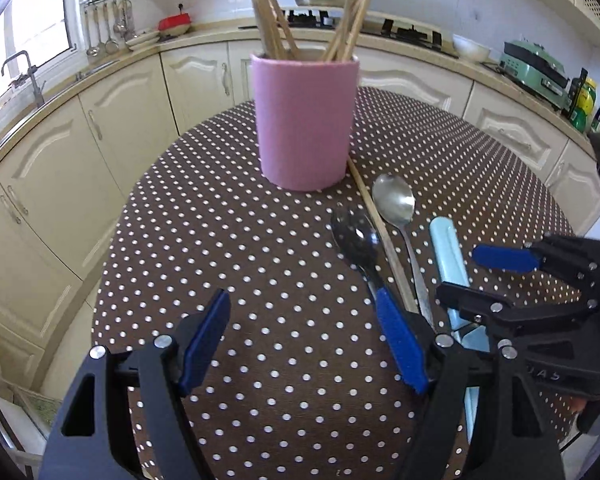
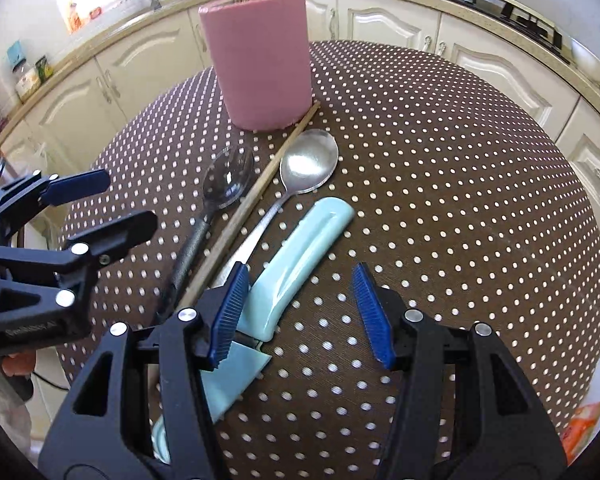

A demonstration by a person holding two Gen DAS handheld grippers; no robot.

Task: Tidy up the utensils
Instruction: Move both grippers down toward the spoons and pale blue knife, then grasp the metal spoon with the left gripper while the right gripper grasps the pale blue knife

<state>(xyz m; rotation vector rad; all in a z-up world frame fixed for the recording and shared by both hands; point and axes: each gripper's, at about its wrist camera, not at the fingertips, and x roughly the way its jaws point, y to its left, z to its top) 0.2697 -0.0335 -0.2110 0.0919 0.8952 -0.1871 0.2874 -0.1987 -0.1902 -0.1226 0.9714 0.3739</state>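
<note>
Two metal spoons [image 2: 310, 162] beside a smooth pink cylinder [image 2: 260, 56].

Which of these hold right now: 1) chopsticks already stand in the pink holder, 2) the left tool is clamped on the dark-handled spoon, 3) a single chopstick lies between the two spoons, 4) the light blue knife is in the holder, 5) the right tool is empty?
1) Chopsticks already stand in the pink holder. True.
2) The left tool is clamped on the dark-handled spoon. False: its jaws are open with only tablecloth between them.
3) A single chopstick lies between the two spoons. True: the silver spoon is on its other side.
4) The light blue knife is in the holder. False: it lies flat on the table.
5) The right tool is empty. True: open, nothing gripped.
</note>
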